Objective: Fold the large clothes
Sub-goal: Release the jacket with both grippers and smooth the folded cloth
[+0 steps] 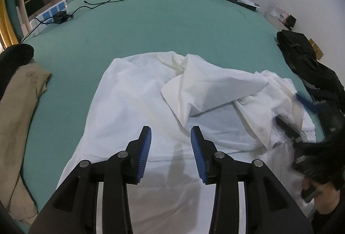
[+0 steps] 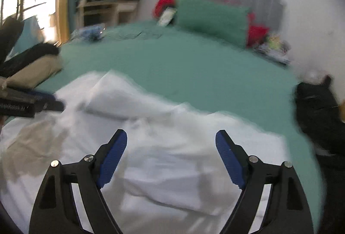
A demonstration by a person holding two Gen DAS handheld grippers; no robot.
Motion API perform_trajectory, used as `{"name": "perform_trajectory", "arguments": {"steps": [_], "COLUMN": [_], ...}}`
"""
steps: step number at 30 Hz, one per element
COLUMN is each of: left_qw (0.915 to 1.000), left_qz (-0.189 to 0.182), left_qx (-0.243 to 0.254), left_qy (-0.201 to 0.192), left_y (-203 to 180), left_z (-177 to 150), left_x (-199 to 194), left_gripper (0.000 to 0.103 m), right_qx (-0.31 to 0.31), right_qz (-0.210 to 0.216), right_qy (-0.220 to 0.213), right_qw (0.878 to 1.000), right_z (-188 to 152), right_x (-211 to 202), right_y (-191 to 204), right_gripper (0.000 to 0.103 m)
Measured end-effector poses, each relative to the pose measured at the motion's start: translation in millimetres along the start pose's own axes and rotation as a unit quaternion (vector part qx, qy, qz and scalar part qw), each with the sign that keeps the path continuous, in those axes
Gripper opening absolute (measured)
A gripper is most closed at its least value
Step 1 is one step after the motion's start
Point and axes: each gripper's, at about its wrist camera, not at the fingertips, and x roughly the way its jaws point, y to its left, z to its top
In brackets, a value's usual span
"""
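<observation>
White garment (image 1: 151, 91) spread rumpled on green bed sheet (image 1: 163, 25), under and ahead of both jaw pairs; left gripper (image 1: 171, 137) parted, nothing between; right gripper (image 2: 171, 143) gaping wide, empty, above cloth

My white garment (image 1: 138, 91) lies rumpled on the near part of the green bed (image 1: 151, 25), 1 big flap folded over its right side, creases everywhere.
</observation>
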Motion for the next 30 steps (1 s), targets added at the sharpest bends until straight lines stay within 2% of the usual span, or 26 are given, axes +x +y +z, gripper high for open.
{"name": "perform_trajectory", "arguments": {"steps": [2,4,6,14,18,20,24,25,30], "left_qw": [1.0,0.9999,0.9999,0.9998,0.9995,0.9992,0.9979,0.9975,0.993], "left_qz": [0.002,0.003,0.008,0.017,0.026,0.034,0.052,0.056,0.084], "left_qx": [0.005,0.011,0.012,-0.001,-0.008,-0.015,-0.036,-0.041,-0.079], "left_qy": [0.002,0.004,0.003,0.01,0.014,0.011,0.011,0.012,0.023], "left_y": [-2,-3,-2,12,21,29,50,54,87], "left_z": [-1,-3,-5,-28,-45,-56,-86,-93,-130], "left_x": [3,6,7,-6,-26,-40,-61,-64,-75], "left_gripper": [0.04,0.04,0.04,0.04,0.04,0.04,0.04,0.04,0.04], "right_qx": [0.02,0.039,0.049,0.043,0.036,0.043,0.042,0.045,0.084], "right_qz": [0.032,0.032,0.032,0.01,0.025,0.028,0.004,-0.003,-0.075], "right_qy": [0.038,0.077,0.074,0.073,0.098,0.094,0.065,0.059,0.055], "right_qw": [0.999,0.996,0.995,0.996,0.994,0.994,0.997,0.997,0.992], "right_z": [-5,-15,-20,-42,-57,-64,-72,-74,-100], "right_x": [22,39,36,-7,-12,-25,-64,-73,-119], "right_y": [3,0,-7,-11,0,2,-1,-3,-36], "right_gripper": [0.062,0.016,0.004,0.004,0.01,0.016,0.052,0.056,0.058]}}
